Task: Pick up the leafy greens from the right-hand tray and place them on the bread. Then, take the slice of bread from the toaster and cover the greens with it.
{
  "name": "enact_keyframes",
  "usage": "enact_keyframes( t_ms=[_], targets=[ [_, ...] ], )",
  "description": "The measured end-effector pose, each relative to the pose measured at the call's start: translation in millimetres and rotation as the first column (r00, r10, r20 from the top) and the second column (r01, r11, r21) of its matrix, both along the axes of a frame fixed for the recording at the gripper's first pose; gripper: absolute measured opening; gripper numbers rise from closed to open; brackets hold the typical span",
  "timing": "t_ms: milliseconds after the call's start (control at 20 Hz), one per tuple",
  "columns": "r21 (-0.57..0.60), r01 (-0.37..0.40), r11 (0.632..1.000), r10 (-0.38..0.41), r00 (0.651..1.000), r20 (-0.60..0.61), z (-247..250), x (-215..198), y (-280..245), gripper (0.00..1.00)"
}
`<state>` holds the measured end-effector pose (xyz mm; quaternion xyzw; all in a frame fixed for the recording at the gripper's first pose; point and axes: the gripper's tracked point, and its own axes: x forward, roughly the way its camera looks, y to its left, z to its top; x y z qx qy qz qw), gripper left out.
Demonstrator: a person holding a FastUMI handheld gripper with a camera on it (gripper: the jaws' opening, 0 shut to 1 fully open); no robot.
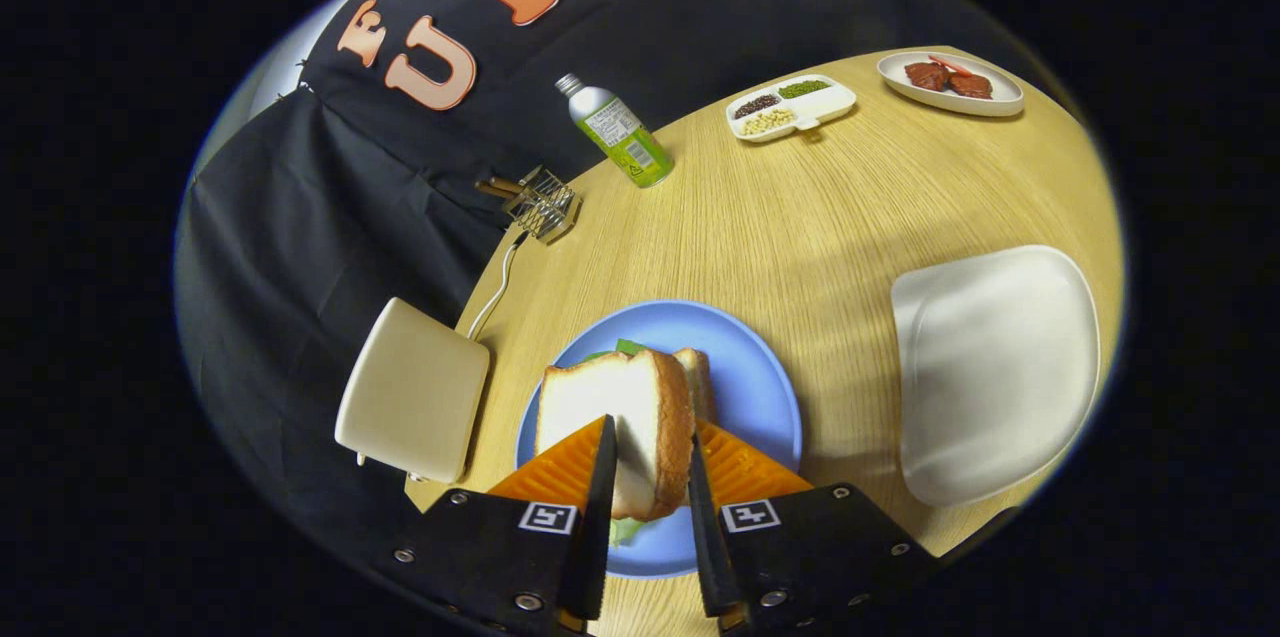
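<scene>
Tongs (650, 462) grip bread slice (620, 417) over plate (760, 387), wooden table (800, 217).

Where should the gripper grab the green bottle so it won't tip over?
Probably round the bottle's straight middle, by the label, coming from its open table side. It stands upright, and its narrow neck gives less to hold. For now the gripper is shut on the bread slice.

Pale bread slice (610, 417) with tan crust, blue plate (745, 367), white tray (995, 367), light wood-grain table (800, 217)
</scene>
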<state>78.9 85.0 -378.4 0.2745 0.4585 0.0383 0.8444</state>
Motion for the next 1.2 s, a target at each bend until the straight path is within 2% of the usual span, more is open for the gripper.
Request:
enact_keyframes(
  t_ms=[150,300,500,750,900,1200],
  targets=[
    [-0.048,0.003,0.999,-0.003,1.000,0.001,0.1,-1.5,-4.4,0.41],
    [-0.133,0.019,0.991,-0.017,1.000,0.021,2.5,1.4,-15.9,0.56],
    [-0.190,0.065,0.980,-0.046,0.994,0.103,29.7,4.4,-27.9,0.68],
    [-0.243,0.122,0.962,-0.057,0.964,0.258,83.3,11.2,-45.7,0.76],
    [-0.252,0.145,0.957,-0.066,0.952,0.297,104.5,10.1,-54.0,0.80],
    [-0.305,0.196,0.932,-0.042,0.893,0.448,172.7,4.6,-63.0,0.80]
  ],
)
